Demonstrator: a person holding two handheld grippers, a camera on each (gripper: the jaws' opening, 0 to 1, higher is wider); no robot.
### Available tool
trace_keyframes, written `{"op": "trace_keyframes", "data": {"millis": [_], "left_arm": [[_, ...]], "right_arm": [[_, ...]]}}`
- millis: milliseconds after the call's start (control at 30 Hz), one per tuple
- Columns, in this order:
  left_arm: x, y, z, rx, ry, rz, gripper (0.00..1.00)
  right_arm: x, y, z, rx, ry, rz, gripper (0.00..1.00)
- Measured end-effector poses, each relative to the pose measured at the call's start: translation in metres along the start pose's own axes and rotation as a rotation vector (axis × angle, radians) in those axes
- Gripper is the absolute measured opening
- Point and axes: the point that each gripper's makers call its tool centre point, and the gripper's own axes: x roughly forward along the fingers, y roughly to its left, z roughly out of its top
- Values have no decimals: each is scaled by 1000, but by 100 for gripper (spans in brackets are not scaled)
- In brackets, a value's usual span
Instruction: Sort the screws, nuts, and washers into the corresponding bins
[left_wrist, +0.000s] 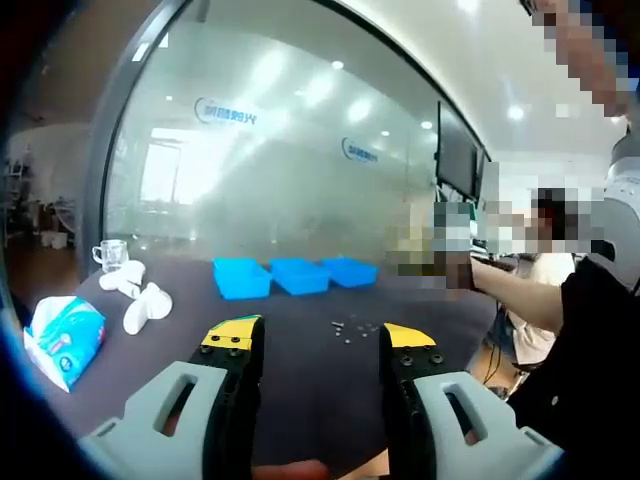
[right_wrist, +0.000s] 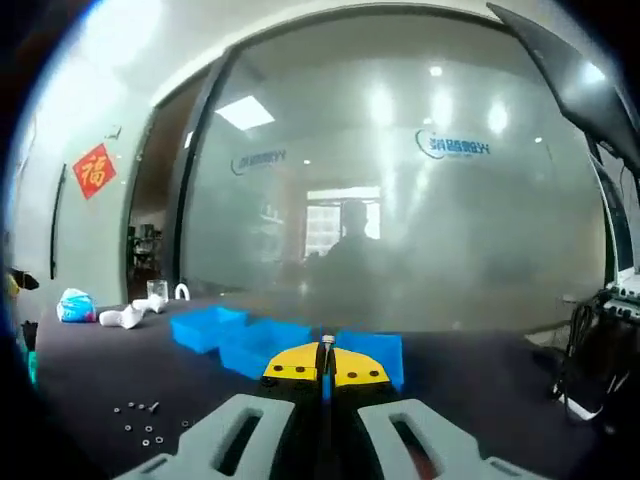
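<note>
Blue bins (left_wrist: 293, 274), three in row, frame centre on dark tabletop (left_wrist: 300, 380). Small screws, nuts, washers (left_wrist: 352, 327) scattered loose just below-right of bins. Left gripper (left_wrist: 320, 338) fingers spread wide, holding nothing. Right gripper (right_wrist: 326, 364) fingers pressed together, nothing between; hardware at lower left (right_wrist: 142, 420). Tissue pack (left_wrist: 64, 338) far left.

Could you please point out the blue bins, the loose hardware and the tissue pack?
blue bins (left_wrist: 300, 275), left gripper view, middle bin's rim
loose hardware (left_wrist: 352, 328), left gripper view, cluster's centre
tissue pack (left_wrist: 65, 338), left gripper view, front face
</note>
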Motion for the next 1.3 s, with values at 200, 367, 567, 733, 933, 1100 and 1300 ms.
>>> {"op": "trace_keyframes", "data": {"millis": [200, 367, 567, 733, 933, 1100, 1300], "left_arm": [[1, -3, 0, 3, 3, -7, 46], [-2, -3, 0, 5, 4, -3, 46], [-7, -1, -1, 1, 3, 10, 46], [-9, 1, 0, 3, 2, 18, 46], [-9, 2, 1, 5, 1, 21, 46], [-9, 1, 2, 6, -1, 20, 46], [-9, 1, 3, 6, -3, 21, 46]], "right_arm": [[33, -5, -4, 5, 25, -20, 0], [57, -9, -1, -4, 40, -37, 0], [81, -6, -5, -26, 77, -39, 0], [100, -6, -13, -74, 130, -39, 0], [113, -6, -9, -84, 134, -42, 0], [117, -9, -10, -96, 144, -42, 0], [118, -13, -15, -95, 158, -44, 0]]}}
